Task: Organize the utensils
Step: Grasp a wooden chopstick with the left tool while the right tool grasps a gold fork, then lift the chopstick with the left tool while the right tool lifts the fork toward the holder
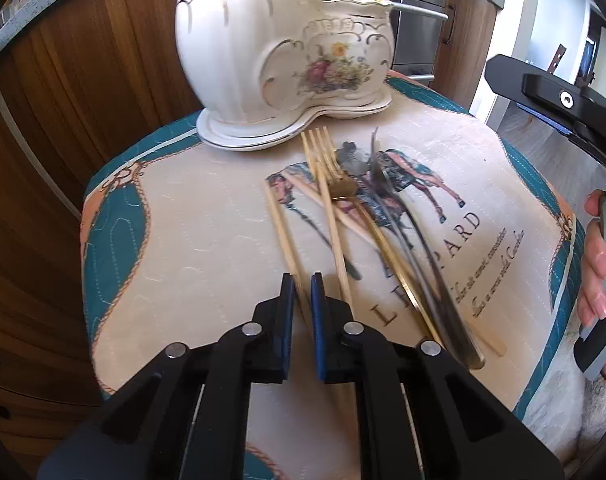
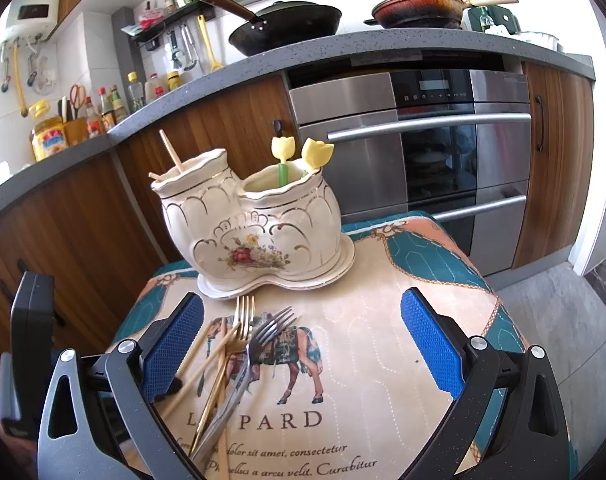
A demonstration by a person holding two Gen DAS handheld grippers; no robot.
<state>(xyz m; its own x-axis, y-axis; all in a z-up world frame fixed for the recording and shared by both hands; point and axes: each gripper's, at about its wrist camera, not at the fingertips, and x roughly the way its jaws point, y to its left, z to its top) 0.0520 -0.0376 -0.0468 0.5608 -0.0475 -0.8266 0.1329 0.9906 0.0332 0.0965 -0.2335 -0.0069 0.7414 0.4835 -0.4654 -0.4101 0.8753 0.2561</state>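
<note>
A pile of utensils lies on a horse-print cloth: wooden chopsticks (image 1: 335,236), a gold fork (image 1: 323,156) and dark silver forks (image 1: 399,208). My left gripper (image 1: 302,286) is shut on one wooden chopstick (image 1: 281,224) near its lower end, low over the cloth. A cream two-pocket ceramic holder (image 1: 263,52) stands behind the pile; it shows in the right wrist view (image 2: 255,232) with a chopstick (image 2: 171,150) in its left pocket and two yellow tulip-handled utensils (image 2: 303,152) in its right. My right gripper (image 2: 303,344) is wide open and empty above the cloth, right of the forks (image 2: 263,332).
The cloth (image 2: 383,360) covers a small stool-like surface with drop-offs on all sides. Wooden cabinets (image 2: 83,224) and a steel oven (image 2: 415,140) stand behind. The right gripper body (image 1: 563,100) hangs at the right edge of the left wrist view.
</note>
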